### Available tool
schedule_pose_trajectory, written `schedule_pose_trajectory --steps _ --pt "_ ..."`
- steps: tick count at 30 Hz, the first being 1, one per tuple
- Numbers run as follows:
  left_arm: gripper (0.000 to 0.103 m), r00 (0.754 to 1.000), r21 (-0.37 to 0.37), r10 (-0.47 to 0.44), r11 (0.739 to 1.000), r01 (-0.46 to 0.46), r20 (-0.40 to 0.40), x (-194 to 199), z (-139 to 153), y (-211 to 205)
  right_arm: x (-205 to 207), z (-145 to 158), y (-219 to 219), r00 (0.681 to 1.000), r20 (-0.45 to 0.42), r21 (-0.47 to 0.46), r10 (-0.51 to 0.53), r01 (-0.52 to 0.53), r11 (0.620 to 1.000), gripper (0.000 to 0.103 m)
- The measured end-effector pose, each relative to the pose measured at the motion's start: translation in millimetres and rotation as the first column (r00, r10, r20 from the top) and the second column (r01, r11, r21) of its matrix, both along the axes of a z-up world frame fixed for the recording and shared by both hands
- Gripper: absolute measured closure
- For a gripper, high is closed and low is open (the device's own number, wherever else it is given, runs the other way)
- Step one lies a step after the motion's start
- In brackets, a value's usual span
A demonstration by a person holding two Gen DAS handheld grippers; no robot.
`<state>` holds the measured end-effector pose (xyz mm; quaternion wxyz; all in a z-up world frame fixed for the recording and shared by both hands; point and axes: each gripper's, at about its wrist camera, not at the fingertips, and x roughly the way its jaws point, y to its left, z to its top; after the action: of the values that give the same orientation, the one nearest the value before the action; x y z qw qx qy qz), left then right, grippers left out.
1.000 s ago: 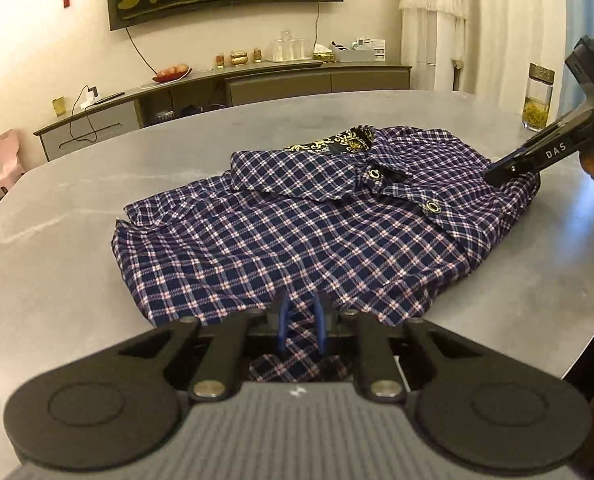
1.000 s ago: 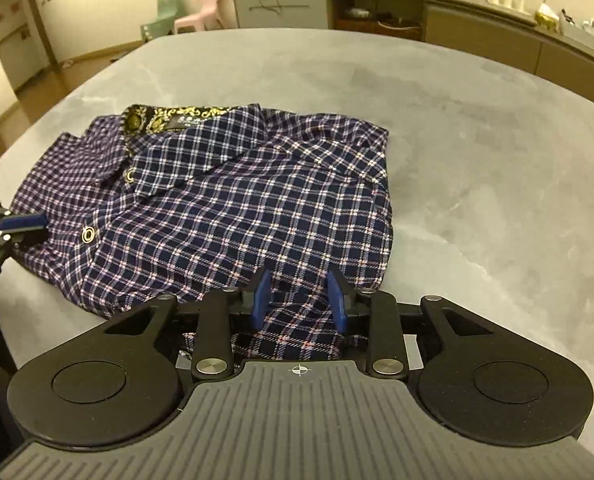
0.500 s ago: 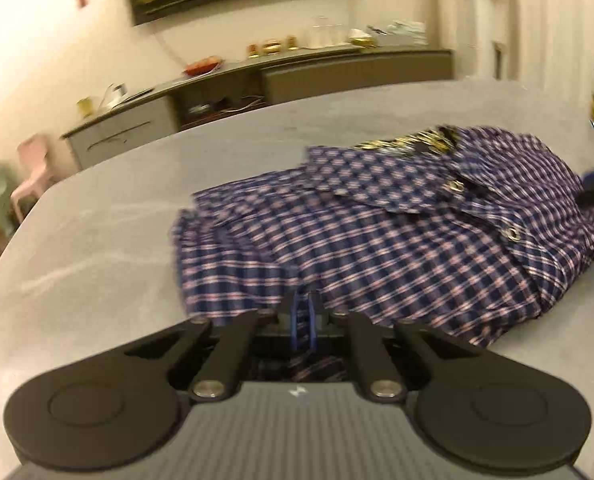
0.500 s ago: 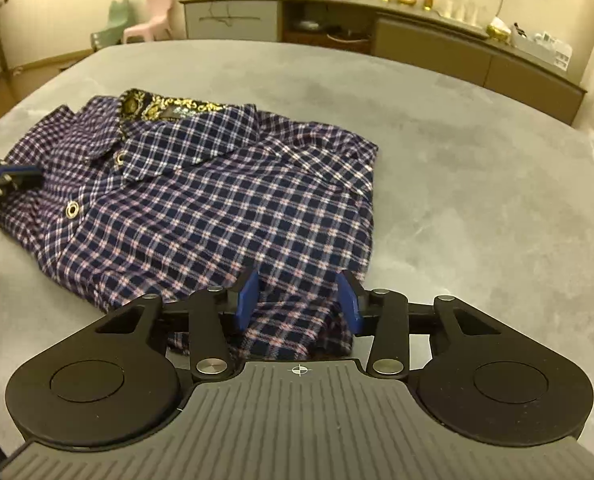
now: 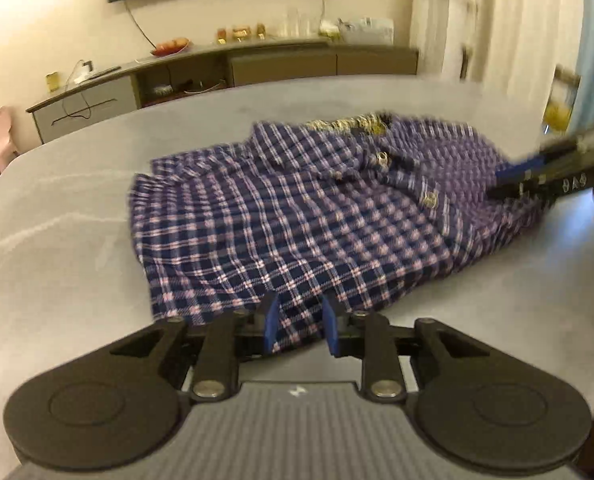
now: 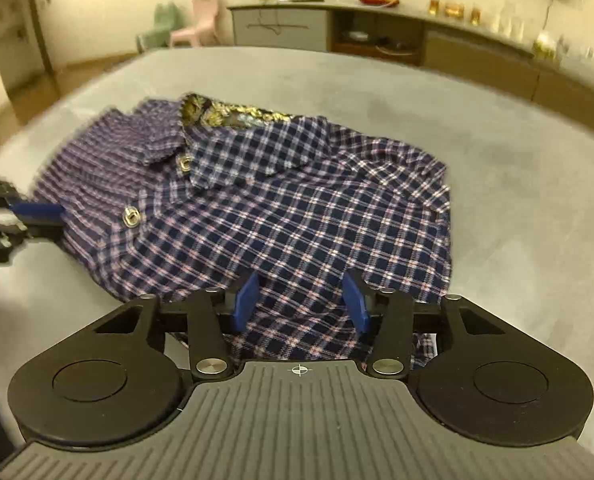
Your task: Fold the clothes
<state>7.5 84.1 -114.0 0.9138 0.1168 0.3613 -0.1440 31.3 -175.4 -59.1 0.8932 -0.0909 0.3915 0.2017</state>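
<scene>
A navy plaid shirt [image 5: 317, 208] lies folded on the grey table, collar with gold-patterned lining at the far side; it also shows in the right wrist view [image 6: 297, 208]. My left gripper [image 5: 300, 322] is open, its blue pads astride the near hem of the shirt. My right gripper [image 6: 301, 302] is open wide over the shirt's other near edge. Each gripper shows in the other's view, at the shirt's side: the right one [image 5: 537, 172] and the left one [image 6: 25, 216].
The round grey table [image 5: 57, 240] extends around the shirt, its edge close at the right. A sideboard [image 5: 217, 68] with small items runs along the back wall. A jar [image 5: 559, 96] stands on the table's far right. Pink chairs [image 6: 197, 24] stand beyond.
My left gripper was shut on the shirt's hem and has opened, letting it go. My right gripper has opened wider. Both views have shifted a little.
</scene>
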Motion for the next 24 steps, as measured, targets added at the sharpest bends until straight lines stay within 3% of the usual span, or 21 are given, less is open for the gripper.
schedule_pose_trajectory --steps 2,5,8,12,14,18,20,22,24 --pt "0.078 1.0 0.057 -0.01 0.998 0.009 0.021 17.0 -1.3 -12.3 8.4 -1.5 3.8 1.0 0.003 -0.006 -0.027 0.027 1.0 0.059" --pt "0.078 1.0 0.063 0.003 0.998 -0.004 0.018 36.2 -1.4 -17.1 19.4 -3.6 6.9 0.998 0.012 -0.006 -0.056 0.056 0.998 0.056" --pt "0.08 1.0 0.066 0.017 0.998 -0.018 0.014 55.3 -1.4 -21.4 29.6 -6.8 -6.9 1.0 0.001 0.024 -0.017 0.017 1.0 0.043" --pt "0.079 0.999 -0.039 -0.001 0.999 -0.001 -0.047 46.0 0.4 -3.7 39.4 -10.3 -23.0 1.0 0.002 0.047 0.024 -0.024 0.999 0.041" --pt "0.079 0.998 -0.059 -0.02 0.998 0.017 -0.057 45.6 0.8 -3.4 45.9 -10.9 -22.9 1.0 0.005 0.05 0.015 -0.015 0.999 0.04" --pt "0.079 0.999 -0.031 -0.015 0.999 0.013 -0.043 44.1 -2.0 -7.7 56.2 -11.6 -20.9 1.0 0.006 0.051 0.005 -0.005 0.999 0.038" --pt "0.079 0.998 -0.087 -0.026 0.996 0.02 -0.063 40.0 10.6 -8.1 54.7 -7.8 -22.1 1.0 -0.015 0.053 0.012 -0.011 0.999 0.04" --pt "0.076 0.999 -0.14 -0.05 0.989 0.048 -0.011 35.6 34.4 -5.7 48.5 4.4 -29.6 1.0 -0.008 0.087 -0.003 0.003 0.996 0.046" --pt "0.07 0.998 -0.14 -0.032 0.989 0.039 0.046 50.6 53.5 -0.3 43.5 24.1 -37.0 0.999 0.037 0.171 -0.028 0.021 0.985 0.049"
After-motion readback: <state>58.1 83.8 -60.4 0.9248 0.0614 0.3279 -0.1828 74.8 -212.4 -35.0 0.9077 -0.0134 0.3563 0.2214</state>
